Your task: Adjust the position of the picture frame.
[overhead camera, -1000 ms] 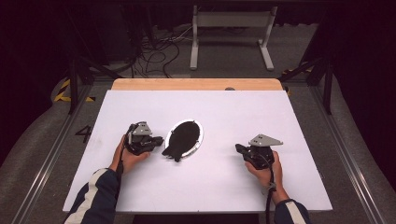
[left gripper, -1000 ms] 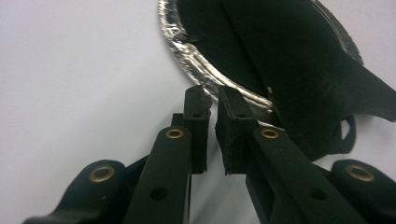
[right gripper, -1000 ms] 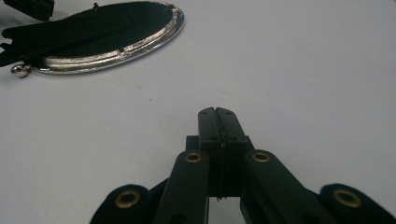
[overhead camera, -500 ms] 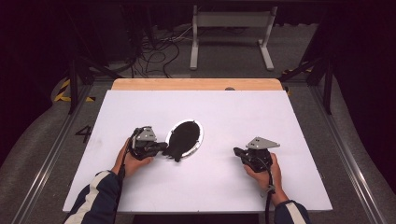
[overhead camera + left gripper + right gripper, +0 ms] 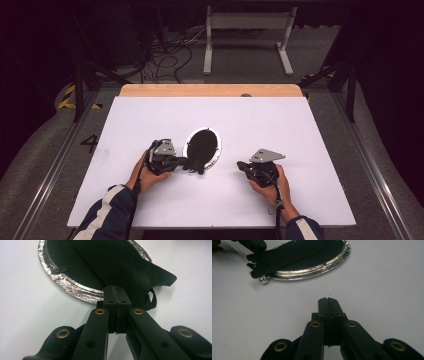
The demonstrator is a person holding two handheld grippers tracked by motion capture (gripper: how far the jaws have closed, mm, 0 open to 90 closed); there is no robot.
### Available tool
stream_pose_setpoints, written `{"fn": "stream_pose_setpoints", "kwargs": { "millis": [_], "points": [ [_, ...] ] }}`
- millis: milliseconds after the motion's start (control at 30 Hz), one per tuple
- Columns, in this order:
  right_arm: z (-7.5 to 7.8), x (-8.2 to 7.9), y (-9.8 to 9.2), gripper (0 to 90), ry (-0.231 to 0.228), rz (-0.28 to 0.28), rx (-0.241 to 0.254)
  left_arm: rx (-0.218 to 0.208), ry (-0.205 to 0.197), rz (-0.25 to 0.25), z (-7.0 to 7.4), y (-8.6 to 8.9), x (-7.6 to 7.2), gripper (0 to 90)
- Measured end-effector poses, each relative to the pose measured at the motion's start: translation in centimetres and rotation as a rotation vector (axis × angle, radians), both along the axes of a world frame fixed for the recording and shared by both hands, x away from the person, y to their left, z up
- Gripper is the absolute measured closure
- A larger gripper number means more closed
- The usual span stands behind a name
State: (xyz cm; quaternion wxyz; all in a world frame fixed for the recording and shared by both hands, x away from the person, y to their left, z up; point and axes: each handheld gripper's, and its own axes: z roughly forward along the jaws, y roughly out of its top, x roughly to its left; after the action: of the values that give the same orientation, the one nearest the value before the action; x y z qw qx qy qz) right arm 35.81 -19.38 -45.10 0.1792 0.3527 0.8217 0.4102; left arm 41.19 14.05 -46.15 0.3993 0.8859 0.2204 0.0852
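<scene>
black left hand-held gripper (image 5: 186, 163) level, clamped at black flap (image 5: 140, 277), silver-rimmed dish (image 5: 216, 150)

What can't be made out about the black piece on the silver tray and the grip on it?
- Left tongs: pads pressed together at the black piece; whether its edge is pinched is hidden by the pads.
- Tray: far rim cut off by the top edge, left gripper view.
- Small silver ball: too small to identify, right gripper view.
- Black piece, high view: too small and dark to tell shape or material.
</scene>
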Motion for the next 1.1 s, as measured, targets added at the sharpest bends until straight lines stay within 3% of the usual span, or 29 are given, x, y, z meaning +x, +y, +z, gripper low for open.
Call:
{"fn": "stream_pose_setpoints", "kwargs": {
  "millis": [167,433,500,533,700,1000,1100],
  "points": [
    [-0.5,0.1,2.6,90.0,0.013,0.048,-0.012,-0.008,0.009,-0.016,-0.1,-0.6,-0.2,89.6],
    [-1.0,0.3,4.9,90.0,0.029,0.076,-0.004,-0.003,0.020,-0.033,-0.4,-1.3,-0.5,89.6],
    [-1.1,0.3,5.4,90.0,0.025,0.083,-0.031,-0.003,0.022,-0.033,-0.4,-1.5,-0.6,89.6],
    [-1.1,0.3,5.5,90.0,0.030,0.086,-0.015,0.001,0.019,-0.037,-0.4,-1.6,-0.6,89.6],
    [-1.1,0.3,5.6,90.0,0.035,0.095,-0.031,0.000,0.026,-0.056,-0.4,-2.4,-0.7,89.7],
    [-1.0,0.4,3.9,90.0,0.083,0.108,-0.007,-0.011,0.037,-0.081,-0.5,-3.7,-1.1,90.0],
    [-0.8,0.1,3.2,90.0,0.097,0.124,-0.007,0.002,0.024,-0.092,-0.4,-4.3,-1.5,90.0]
  ]
}}
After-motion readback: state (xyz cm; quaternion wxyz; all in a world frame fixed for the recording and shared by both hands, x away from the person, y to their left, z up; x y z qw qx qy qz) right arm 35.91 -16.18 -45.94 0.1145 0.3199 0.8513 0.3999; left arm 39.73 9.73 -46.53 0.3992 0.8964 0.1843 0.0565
